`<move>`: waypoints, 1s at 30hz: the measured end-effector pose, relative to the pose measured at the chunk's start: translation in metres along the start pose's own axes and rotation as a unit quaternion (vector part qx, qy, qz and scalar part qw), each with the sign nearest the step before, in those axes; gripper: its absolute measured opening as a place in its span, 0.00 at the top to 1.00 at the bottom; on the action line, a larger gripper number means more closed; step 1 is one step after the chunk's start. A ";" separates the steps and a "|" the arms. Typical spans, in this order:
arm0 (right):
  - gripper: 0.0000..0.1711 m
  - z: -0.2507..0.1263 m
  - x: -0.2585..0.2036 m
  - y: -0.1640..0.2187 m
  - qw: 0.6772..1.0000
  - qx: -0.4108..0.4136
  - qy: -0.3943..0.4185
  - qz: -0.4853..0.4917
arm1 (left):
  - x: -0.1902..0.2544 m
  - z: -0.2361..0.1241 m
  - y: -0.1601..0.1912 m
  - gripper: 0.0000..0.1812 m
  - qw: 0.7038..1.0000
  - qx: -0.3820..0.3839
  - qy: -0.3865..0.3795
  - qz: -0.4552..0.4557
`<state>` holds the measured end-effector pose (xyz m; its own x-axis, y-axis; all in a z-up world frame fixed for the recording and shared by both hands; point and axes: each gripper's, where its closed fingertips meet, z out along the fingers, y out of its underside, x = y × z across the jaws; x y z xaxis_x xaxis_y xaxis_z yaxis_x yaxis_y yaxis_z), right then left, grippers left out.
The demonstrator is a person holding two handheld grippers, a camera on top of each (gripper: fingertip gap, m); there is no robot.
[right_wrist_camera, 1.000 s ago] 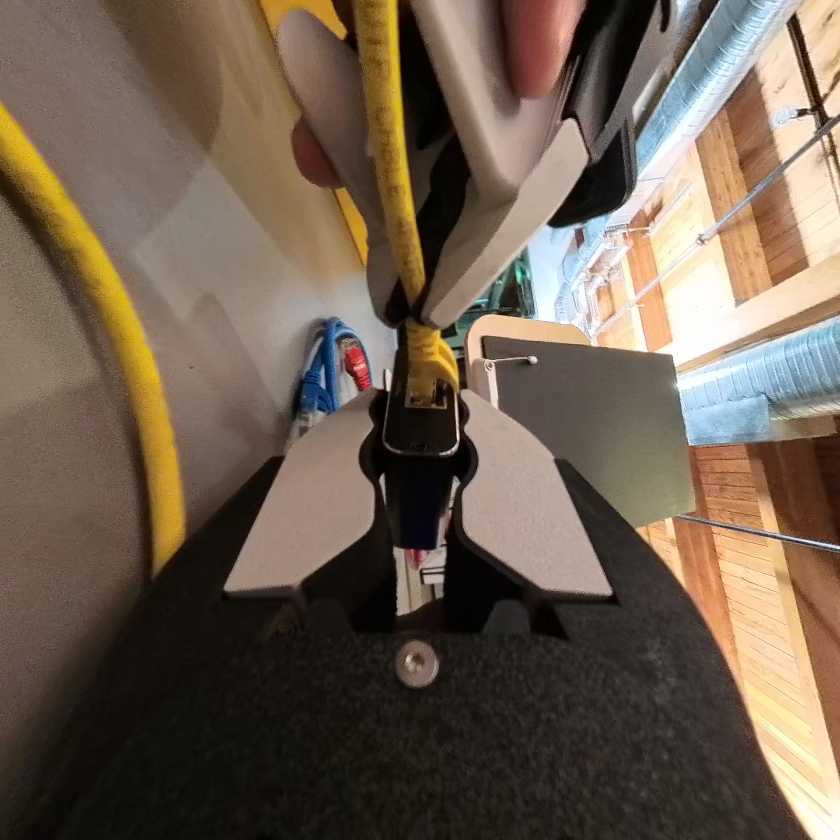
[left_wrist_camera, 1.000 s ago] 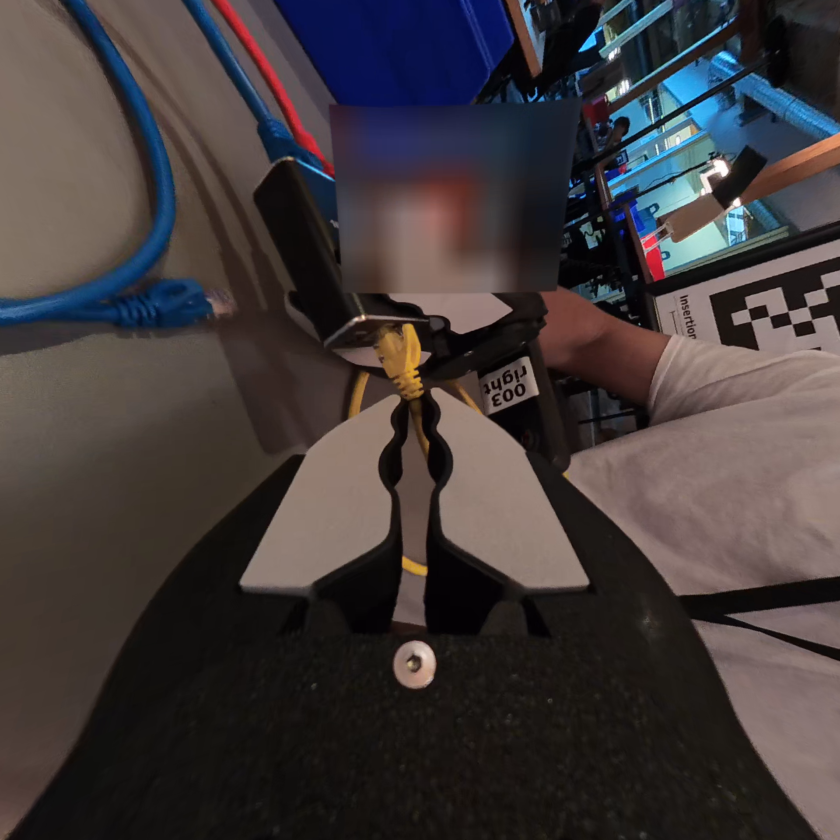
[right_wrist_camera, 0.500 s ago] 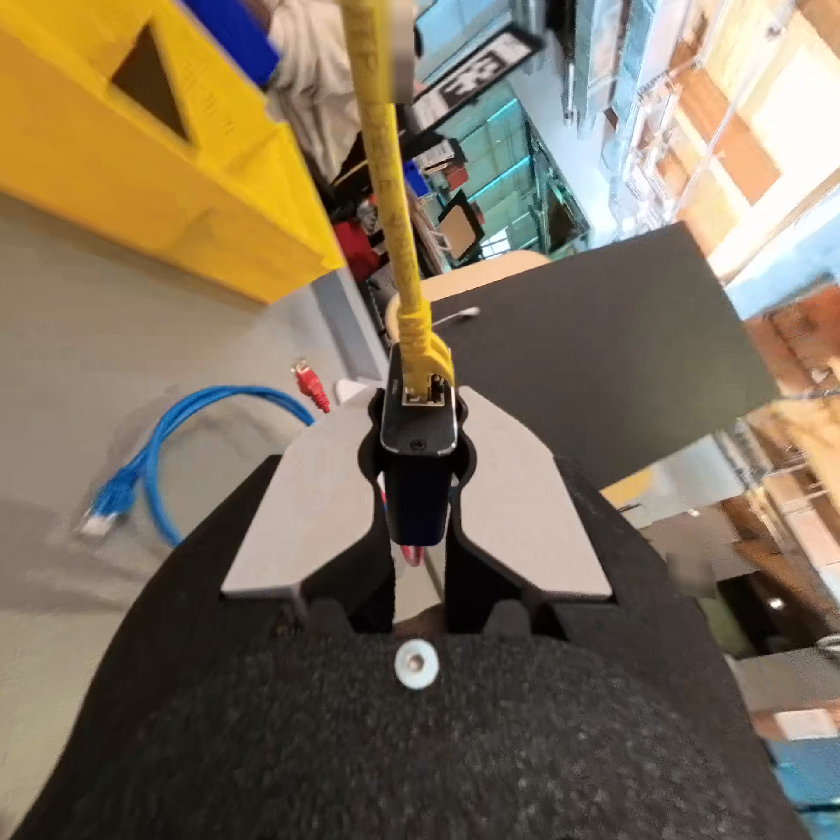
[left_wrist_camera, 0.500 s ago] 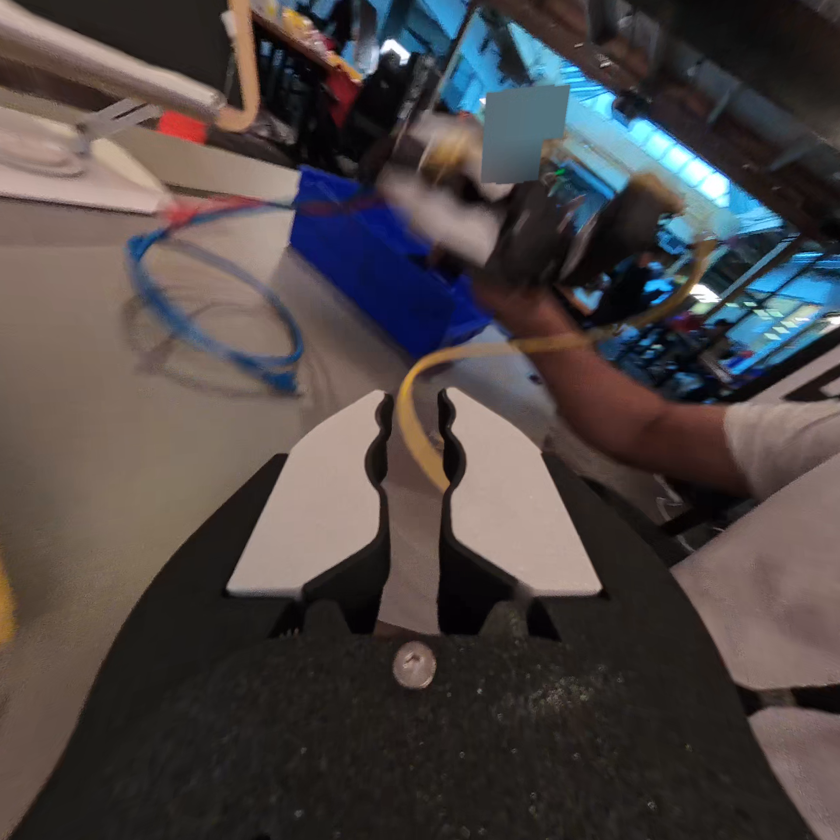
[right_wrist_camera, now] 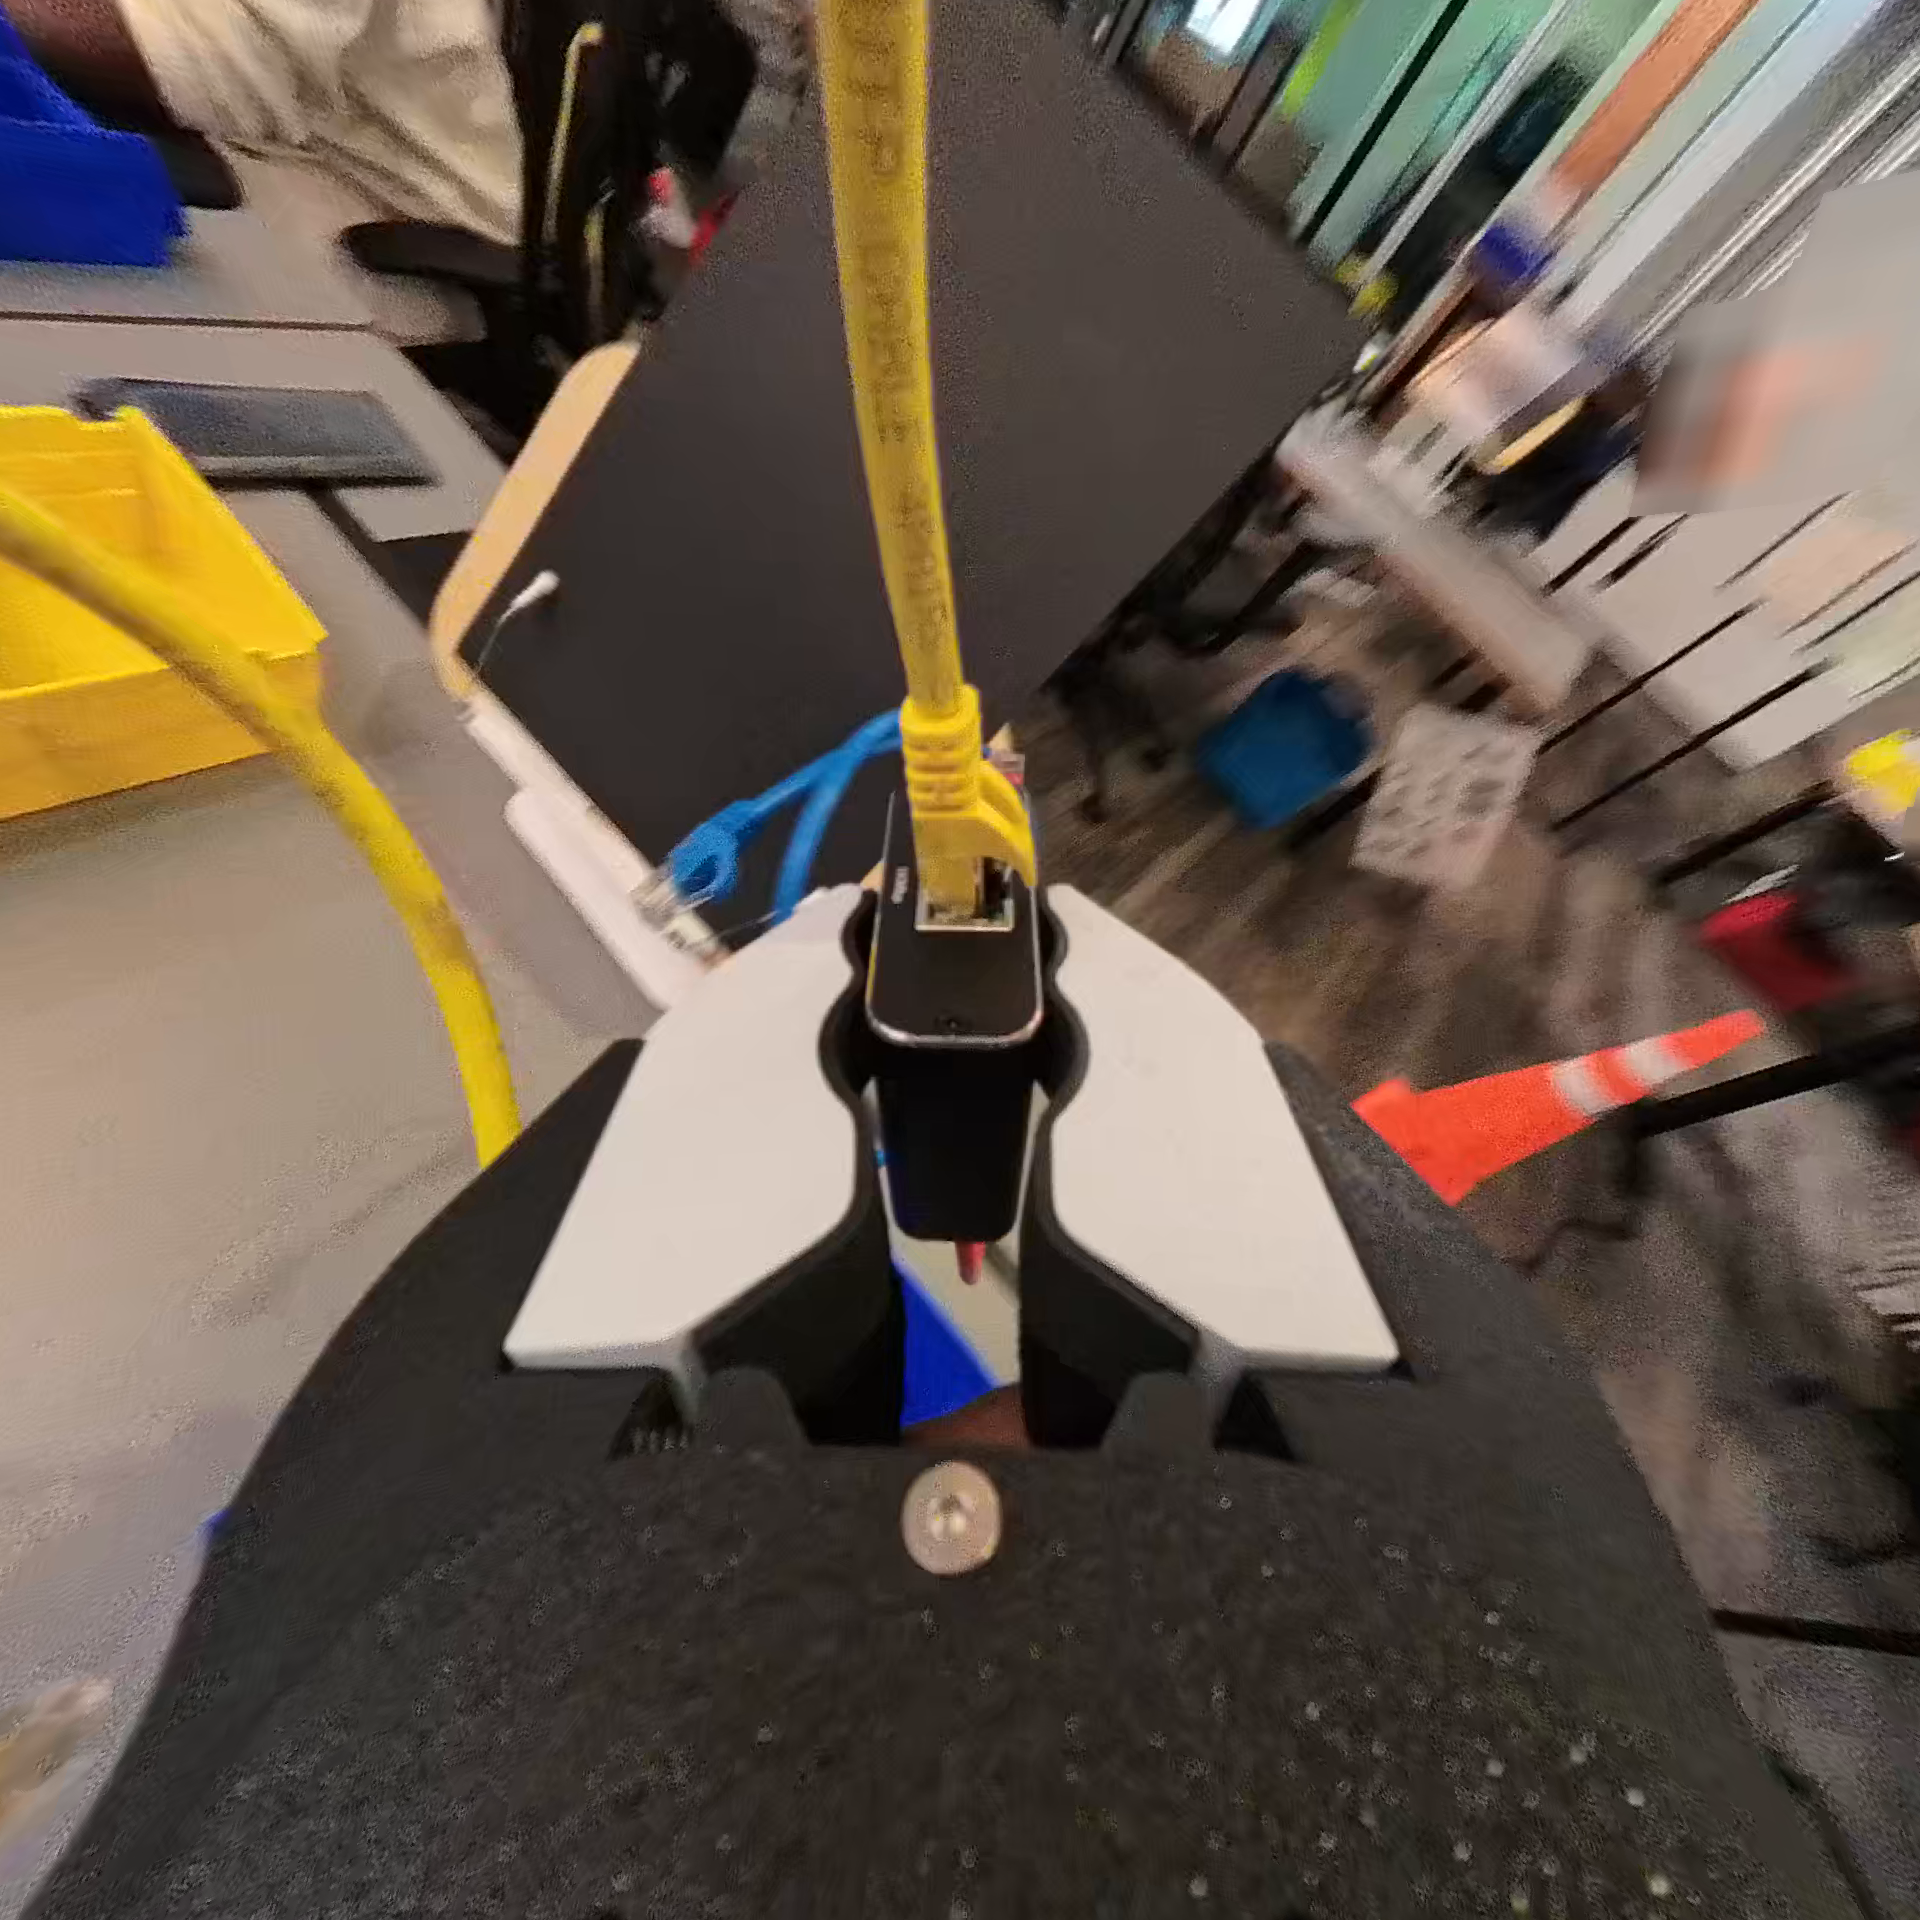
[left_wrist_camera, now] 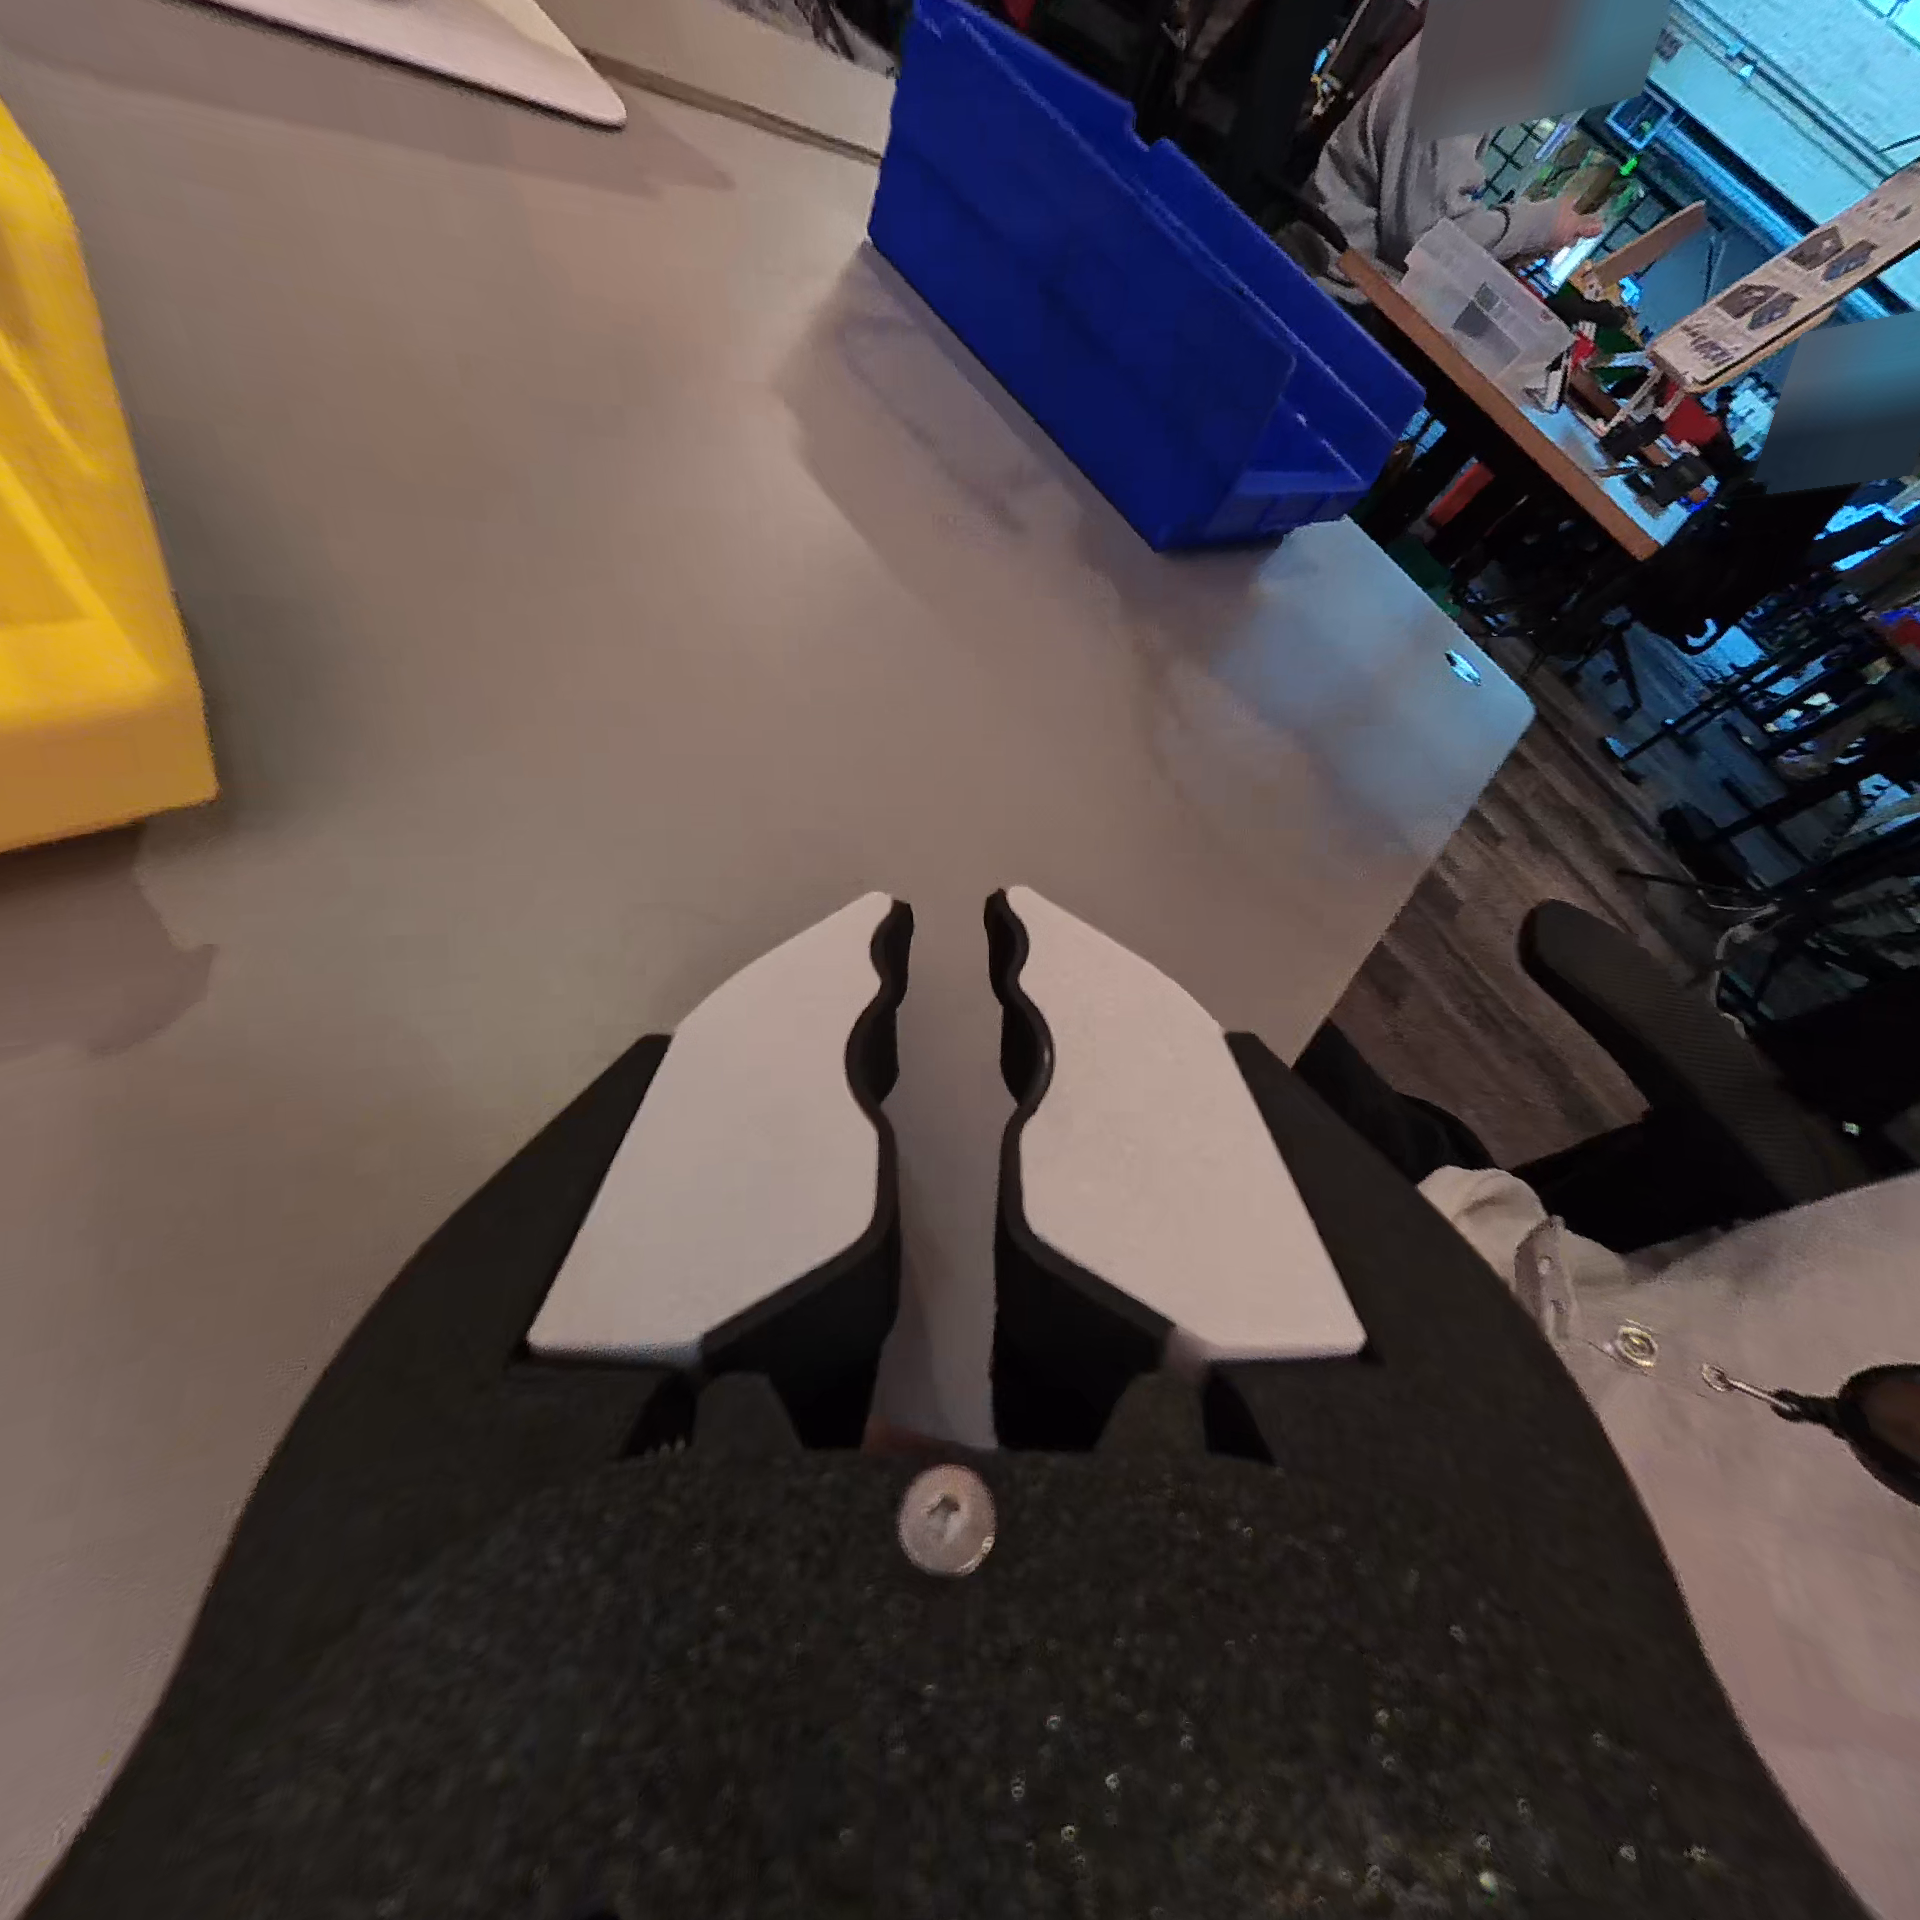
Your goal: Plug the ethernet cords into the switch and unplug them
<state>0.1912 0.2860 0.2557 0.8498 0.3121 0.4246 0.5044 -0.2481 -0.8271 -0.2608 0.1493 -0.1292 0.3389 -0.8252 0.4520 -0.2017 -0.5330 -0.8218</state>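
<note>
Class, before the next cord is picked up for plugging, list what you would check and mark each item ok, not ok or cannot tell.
1. Right gripper clamped on the switch: ok.
2. Yellow cord seated in its port: ok.
3. Left gripper open and empty: ok.
4. Blue cord plug unplugged, lying on the table: ok.
5. Free port for the next plug: cannot tell.
</note>
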 end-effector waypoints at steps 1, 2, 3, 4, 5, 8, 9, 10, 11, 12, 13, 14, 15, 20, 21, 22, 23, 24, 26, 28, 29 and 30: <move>0.85 0.005 0.004 0.015 0.999 -0.021 -0.028 0.024 | 0.001 0.002 0.003 0.92 1.000 -0.009 0.008 -0.009; 0.85 0.010 0.006 0.034 0.996 -0.047 -0.055 0.047 | 0.003 0.004 0.006 0.92 1.000 -0.017 0.018 -0.017; 0.85 0.016 0.007 0.055 0.991 -0.077 -0.081 0.069 | 0.004 0.005 0.008 0.92 0.999 -0.023 0.025 -0.025; 0.85 0.024 0.009 0.075 0.987 -0.100 -0.094 0.086 | 0.006 0.006 0.009 0.92 0.999 -0.023 0.031 -0.031; 0.85 0.032 0.012 0.095 0.983 -0.118 -0.096 0.101 | 0.007 0.007 0.009 0.92 0.999 -0.023 0.036 -0.034; 0.85 0.060 0.008 0.163 0.968 -0.197 -0.114 0.109 | 0.007 0.009 0.011 0.92 0.998 -0.030 0.036 -0.031; 0.85 0.069 0.008 0.184 0.963 -0.219 -0.109 0.110 | 0.006 0.009 0.011 0.92 0.999 -0.032 0.030 -0.026; 0.85 0.078 0.005 0.202 0.958 -0.238 -0.113 0.115 | 0.005 0.009 0.012 0.92 0.999 -0.034 0.025 -0.021; 0.85 0.086 -0.002 0.219 0.950 -0.255 -0.130 0.123 | 0.004 0.009 0.012 0.92 0.999 -0.036 0.020 -0.016; 0.85 0.093 -0.012 0.235 0.943 -0.270 -0.149 0.127 | 0.003 0.009 0.013 0.92 0.999 -0.038 0.017 -0.013; 0.85 0.100 -0.021 0.249 0.934 -0.287 -0.168 0.128 | 0.003 0.009 0.013 0.92 0.999 -0.038 0.017 -0.012; 0.85 0.106 -0.031 0.262 0.925 -0.305 -0.185 0.127 | 0.003 0.009 0.013 0.92 0.999 -0.039 0.018 -0.013; 0.85 0.112 -0.042 0.274 0.916 -0.323 -0.203 0.126 | 0.003 0.009 0.013 0.92 0.999 -0.039 0.019 -0.014; 0.84 0.143 -0.099 0.314 0.863 -0.383 -0.296 0.145 | 0.000 0.010 0.017 0.92 0.999 -0.050 0.014 -0.009; 0.84 0.149 -0.109 0.320 0.858 -0.388 -0.306 0.140 | 0.000 0.010 0.017 0.92 0.999 -0.052 0.014 -0.009; 0.84 0.156 -0.118 0.327 0.852 -0.396 -0.315 0.136 | 0.000 0.010 0.017 0.92 0.999 -0.051 0.016 -0.010; 0.84 0.162 -0.126 0.332 0.848 -0.399 -0.323 0.133 | 0.001 0.010 0.017 0.92 0.999 -0.050 0.018 -0.012; 0.84 0.167 -0.133 0.336 0.846 -0.396 -0.331 0.133 | 0.002 0.010 0.017 0.92 0.998 -0.049 0.021 -0.015; 0.84 0.176 -0.136 0.336 0.854 -0.368 -0.333 0.152 | 0.002 0.009 0.016 0.92 0.998 -0.048 0.026 -0.020; 0.84 0.181 -0.137 0.340 0.863 -0.352 -0.323 0.166 | 0.003 0.010 0.017 0.92 0.998 -0.050 0.032 -0.025; 0.84 0.183 -0.140 0.345 0.865 -0.353 -0.317 0.162 | 0.004 0.011 0.018 0.92 0.998 -0.052 0.036 -0.026; 0.84 0.184 -0.145 0.350 0.865 -0.357 -0.316 0.156 | 0.006 0.012 0.019 0.92 0.997 -0.054 0.039 -0.026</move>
<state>0.2164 0.3228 -0.1631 0.8216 0.5120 -0.2508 0.4240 -0.8428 -0.3315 -0.2517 0.1366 -0.1459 0.2792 -0.8055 0.5227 -0.2855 -0.5894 -0.7557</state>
